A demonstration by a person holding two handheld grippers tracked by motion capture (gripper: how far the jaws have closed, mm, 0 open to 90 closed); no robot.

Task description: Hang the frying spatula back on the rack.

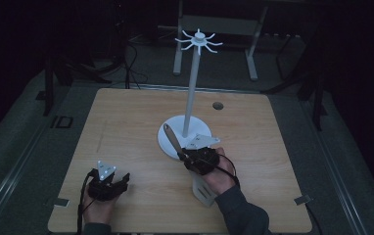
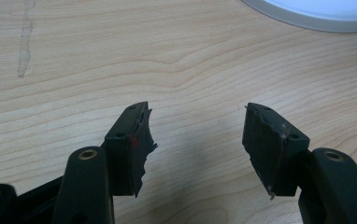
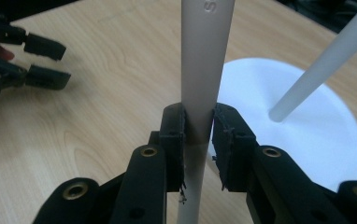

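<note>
The right gripper (image 1: 187, 157) was clamped tight on a spatula (image 1: 175, 142). In the right gripper view, its jaws pinched the pale handle (image 3: 203, 70) from both sides. The spatula was long and thin. In the high view one end stuck up and away from the hand, leaning over the round white base (image 1: 168, 139) of the stand. The wide flat end (image 1: 203, 191) hung down near the person's wrist.

The stand's pole (image 1: 191, 93) rose just beside the gripper, a little farther back. At its top sat a ring of small hooks (image 1: 198, 41), high above the spatula. So the coming move was probably up and back toward those hooks. The right hand was the near one for this job.

The left gripper (image 1: 119, 182) was well apart, low by the front left of the table (image 1: 126, 117). Its jaws stood wide with nothing between them.

There was lots of open room above the table. The pole was the one thing to bump into, since the spatula leaned close to it.
</note>
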